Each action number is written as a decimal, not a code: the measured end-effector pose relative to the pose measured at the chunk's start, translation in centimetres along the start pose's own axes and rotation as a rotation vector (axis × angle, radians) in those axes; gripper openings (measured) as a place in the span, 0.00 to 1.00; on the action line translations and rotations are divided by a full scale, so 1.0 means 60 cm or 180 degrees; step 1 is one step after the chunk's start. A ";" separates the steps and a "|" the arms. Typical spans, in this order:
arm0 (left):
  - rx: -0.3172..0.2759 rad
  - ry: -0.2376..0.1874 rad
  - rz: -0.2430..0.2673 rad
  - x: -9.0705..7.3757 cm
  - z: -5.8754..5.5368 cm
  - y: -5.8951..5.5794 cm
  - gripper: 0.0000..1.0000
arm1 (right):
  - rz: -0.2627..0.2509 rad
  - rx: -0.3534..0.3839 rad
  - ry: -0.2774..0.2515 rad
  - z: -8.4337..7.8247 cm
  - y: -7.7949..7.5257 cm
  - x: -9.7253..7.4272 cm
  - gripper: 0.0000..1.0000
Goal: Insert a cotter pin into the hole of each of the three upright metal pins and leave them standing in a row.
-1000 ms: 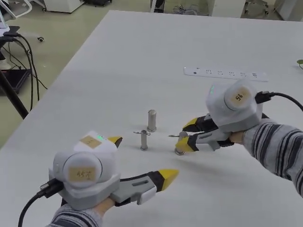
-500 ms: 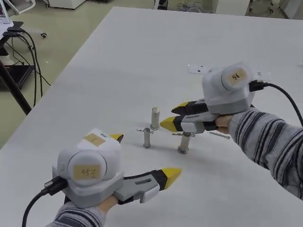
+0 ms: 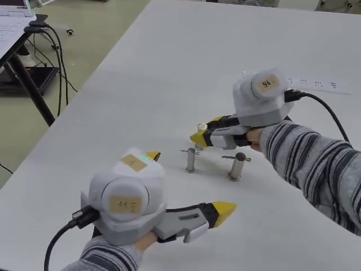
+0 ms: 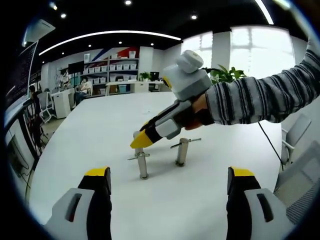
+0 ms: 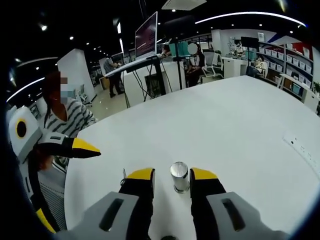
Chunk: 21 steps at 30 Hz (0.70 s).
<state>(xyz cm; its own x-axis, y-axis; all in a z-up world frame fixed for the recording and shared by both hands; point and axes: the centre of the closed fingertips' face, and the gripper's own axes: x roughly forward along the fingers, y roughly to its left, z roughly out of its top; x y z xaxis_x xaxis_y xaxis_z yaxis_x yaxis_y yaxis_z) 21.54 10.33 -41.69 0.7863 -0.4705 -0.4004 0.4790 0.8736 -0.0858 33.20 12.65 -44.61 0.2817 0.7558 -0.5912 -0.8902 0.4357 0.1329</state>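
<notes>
Three small upright metal pins stand near the middle of the white table (image 3: 141, 84). The middle pin (image 3: 190, 160) and the right-hand pin (image 3: 236, 165) each carry a cotter pin through the top. The far pin (image 5: 179, 176) is bare and stands between the narrowly parted jaws of my right gripper (image 5: 172, 173), with a slim gap on one side. In the head view that right gripper (image 3: 206, 129) covers most of the far pin. My left gripper (image 3: 186, 182) hovers wide open in front of the row, holding nothing. In its view, the left gripper (image 4: 170, 172) faces the pins.
A white power strip (image 3: 316, 84) lies on the table at the far right. The table's left edge drops to the floor, where a dark desk leg and cables (image 3: 34, 62) stand. A person in a striped top (image 5: 65, 120) shows in the right gripper view.
My right gripper left the right-hand pin with a cotter pin in it and moved back-left to straddle the far pin. The head camera shifted; the left gripper stayed put.
</notes>
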 end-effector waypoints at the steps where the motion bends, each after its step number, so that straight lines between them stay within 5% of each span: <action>1: 0.0001 -0.0001 0.0000 0.000 0.000 0.000 0.96 | -0.0015 0.0001 -0.0002 0.000 0.000 0.001 0.23; 13: -0.0026 -0.0013 -0.0036 0.002 0.002 -0.003 0.99 | -0.0072 0.0038 0.0005 -0.006 -0.009 0.012 0.13; 21: -0.0066 0.0000 -0.0029 0.002 -0.002 -0.003 0.99 | -0.0122 -0.0169 0.0040 -0.004 -0.012 0.006 0.09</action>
<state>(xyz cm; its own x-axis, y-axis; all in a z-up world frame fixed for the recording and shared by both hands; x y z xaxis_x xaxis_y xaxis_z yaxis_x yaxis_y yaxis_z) 21.52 10.12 -41.83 0.7821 -0.4783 -0.3994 0.4779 0.8717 -0.1081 33.86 12.48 -45.13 0.3117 0.7327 -0.6050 -0.8967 0.4374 0.0677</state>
